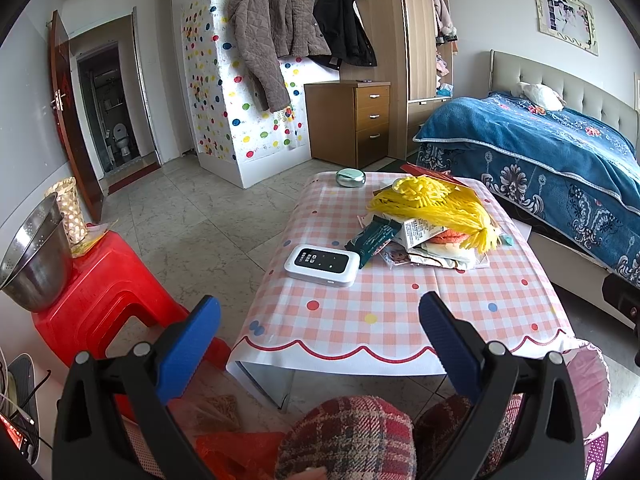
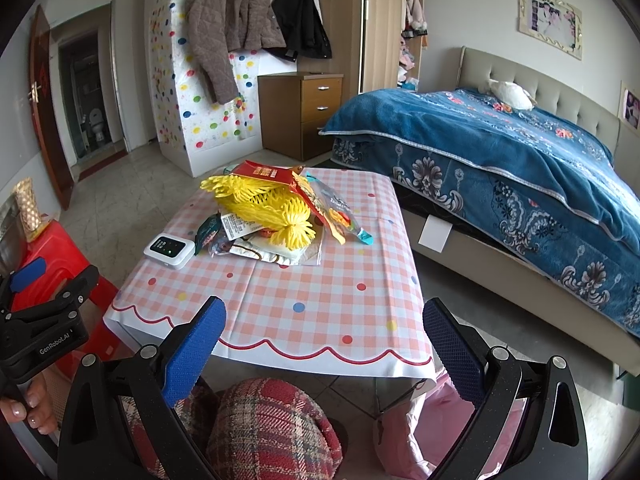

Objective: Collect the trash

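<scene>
A heap of trash lies at the far middle of a low table (image 1: 384, 320) (image 2: 288, 312) with a pink checked cloth. On top is yellow foam netting (image 1: 436, 208) (image 2: 264, 208). A red packet (image 2: 260, 172) and clear wrappers (image 2: 332, 208) lean on it. A green sachet (image 1: 370, 240) (image 2: 208, 234) and a white printed packet (image 1: 420, 232) lie at its near edge. My left gripper (image 1: 320, 320) hangs open over the table's near edge. My right gripper (image 2: 324, 324) is open too, short of the near edge. Neither holds anything.
A white pocket device (image 1: 322, 266) (image 2: 170, 252) lies beside the heap. A round green tin (image 1: 351, 178) sits at the far edge. A red stool (image 1: 104, 292) with a steel bowl (image 1: 36, 256) stands left, a bed (image 2: 520, 168) right. Plaid-clad knees (image 2: 272, 428) lie below, with a pink bag (image 2: 424, 432).
</scene>
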A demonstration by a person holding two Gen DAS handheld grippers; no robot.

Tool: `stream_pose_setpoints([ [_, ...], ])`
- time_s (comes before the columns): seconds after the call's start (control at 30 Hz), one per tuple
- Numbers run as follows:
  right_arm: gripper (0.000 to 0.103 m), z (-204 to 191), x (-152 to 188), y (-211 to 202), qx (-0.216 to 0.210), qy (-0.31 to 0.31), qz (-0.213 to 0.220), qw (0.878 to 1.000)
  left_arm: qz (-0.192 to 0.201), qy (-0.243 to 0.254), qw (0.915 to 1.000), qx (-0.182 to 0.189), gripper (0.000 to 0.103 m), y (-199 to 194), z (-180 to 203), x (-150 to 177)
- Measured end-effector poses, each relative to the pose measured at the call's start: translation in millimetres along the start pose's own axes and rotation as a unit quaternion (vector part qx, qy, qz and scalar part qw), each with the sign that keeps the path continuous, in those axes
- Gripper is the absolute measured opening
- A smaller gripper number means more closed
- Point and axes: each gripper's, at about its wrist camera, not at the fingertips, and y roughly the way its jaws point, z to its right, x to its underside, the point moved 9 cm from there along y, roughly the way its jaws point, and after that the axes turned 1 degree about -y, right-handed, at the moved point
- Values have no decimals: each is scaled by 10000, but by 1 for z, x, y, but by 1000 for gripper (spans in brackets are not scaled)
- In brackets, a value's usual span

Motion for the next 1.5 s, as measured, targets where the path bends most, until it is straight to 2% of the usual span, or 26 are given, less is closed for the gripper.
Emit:
stream_pose_setpoints([
  [0.47,98,1,-1,2,10,-6,-4,10000,-20,5,10000,-16,96,1,-3,0],
  [0.6,98,0,-2,5,-11,-76,108,9999,-65,28,10000,-45,96,10,-10,1],
  [0.8,98,5,-8,24,-145,-126,286,9994,-98,106,9998,-113,96,23,-6,-1],
  [0.93,98,3,-25,44,-518,-132,474,9974,-167,69,9997,-139,96,35,-7,-6],
  [1.17,96,-2,-42,82,-202,-676,384,9968,-258,96,9996,-27,96,58,-5,-13],
  [1.3,91,-1,-52,101,-212,-692,329,9968,-246,194,9995,-74,96,69,-3,-18],
  [1.4,67,-1,-57,117,-295,-715,207,9968,-244,162,9995,-155,96,80,-5,-24],
  [1.5,67,-4,-60,131,-371,-793,99,9961,-248,97,9993,-253,96,88,-9,-30],
])
